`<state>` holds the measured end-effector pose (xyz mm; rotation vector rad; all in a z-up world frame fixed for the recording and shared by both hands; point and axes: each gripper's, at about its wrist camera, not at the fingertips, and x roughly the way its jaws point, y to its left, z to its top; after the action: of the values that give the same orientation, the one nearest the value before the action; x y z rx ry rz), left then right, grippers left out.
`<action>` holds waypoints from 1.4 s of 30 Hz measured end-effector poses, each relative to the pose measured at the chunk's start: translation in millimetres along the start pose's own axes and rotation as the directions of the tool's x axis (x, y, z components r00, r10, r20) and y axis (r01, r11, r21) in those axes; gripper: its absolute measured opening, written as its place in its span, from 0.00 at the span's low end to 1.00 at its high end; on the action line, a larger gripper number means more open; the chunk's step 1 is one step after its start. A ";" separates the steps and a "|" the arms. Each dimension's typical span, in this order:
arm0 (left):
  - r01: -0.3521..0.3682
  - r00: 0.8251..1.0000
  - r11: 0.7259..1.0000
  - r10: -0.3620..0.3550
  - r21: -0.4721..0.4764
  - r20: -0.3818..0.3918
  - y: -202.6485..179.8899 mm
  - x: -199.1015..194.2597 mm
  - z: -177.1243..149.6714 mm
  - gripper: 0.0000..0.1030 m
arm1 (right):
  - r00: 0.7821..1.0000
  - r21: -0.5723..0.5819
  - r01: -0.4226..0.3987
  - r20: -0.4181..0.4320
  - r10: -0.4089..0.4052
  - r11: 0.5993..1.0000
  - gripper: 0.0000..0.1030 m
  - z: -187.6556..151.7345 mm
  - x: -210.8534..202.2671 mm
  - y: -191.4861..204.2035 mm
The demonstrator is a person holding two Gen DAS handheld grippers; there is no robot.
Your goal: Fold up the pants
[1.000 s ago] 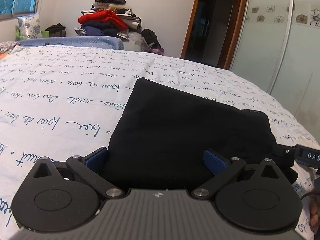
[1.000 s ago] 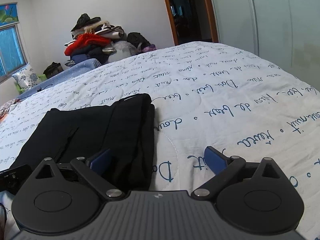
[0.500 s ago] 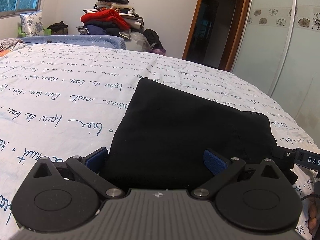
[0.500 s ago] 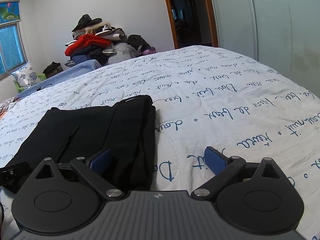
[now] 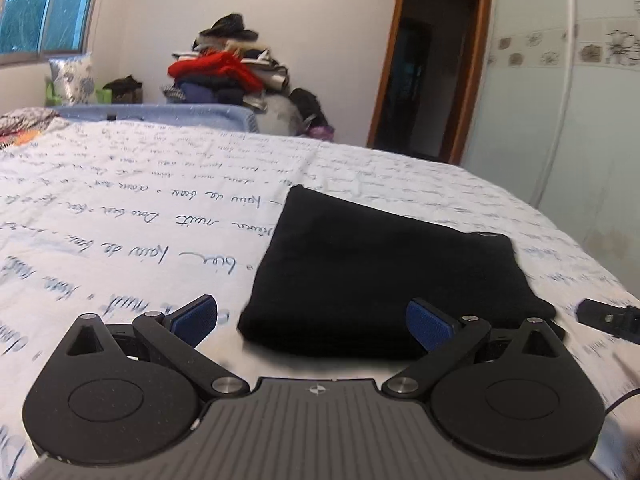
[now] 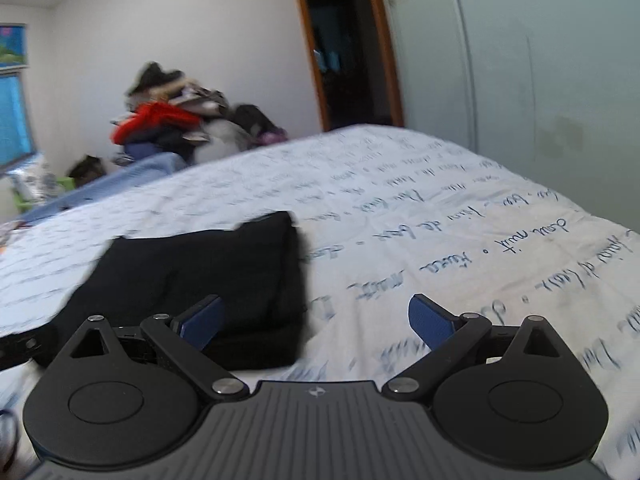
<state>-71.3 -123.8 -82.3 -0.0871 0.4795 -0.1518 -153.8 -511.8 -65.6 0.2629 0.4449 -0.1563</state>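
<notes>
My left gripper [image 5: 312, 320] is spread wide, holding nothing, with the folded black pants [image 5: 384, 276] lying flat on the bed [image 5: 120, 216] just ahead. My right gripper [image 6: 316, 318] gapes empty too. Its view catches the pants' [image 6: 208, 268] stacked side edge, hidden from the left. The bedspread carries handwritten script; a clothes pile [image 5: 228, 72] and dark doorway [image 5: 420, 88] sit behind.

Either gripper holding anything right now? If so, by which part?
Nothing held. Left gripper and right gripper are both open, empty; the folded black pants lie on the bed.
</notes>
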 end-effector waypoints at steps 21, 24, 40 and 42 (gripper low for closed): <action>-0.104 0.995 0.986 0.104 0.129 0.010 -24.8 -95.6 -43.5 0.99 | 0.999 -0.253 0.015 -0.028 -0.023 0.967 0.97 -48.0 -82.3 63.6; -0.086 0.996 0.992 0.089 0.090 -0.024 -15.8 -97.7 -43.8 0.99 | 0.999 -0.244 0.011 -0.042 -0.022 0.970 0.97 -52.2 -82.7 65.8; -0.102 0.991 0.988 0.111 0.120 -0.073 -26.6 -98.1 -43.6 0.99 | 0.996 -0.275 0.027 -0.071 -0.049 0.961 0.97 -62.1 -78.9 77.2; -0.105 0.991 0.987 0.115 0.124 -0.074 -26.7 -98.0 -43.6 0.99 | 0.996 -0.295 0.039 -0.070 -0.063 0.955 0.97 -63.4 -77.4 80.0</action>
<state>-180.8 -136.0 -73.3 0.0631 0.5534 -0.0756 -232.0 -410.3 -69.1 -0.0350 0.5470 -0.1284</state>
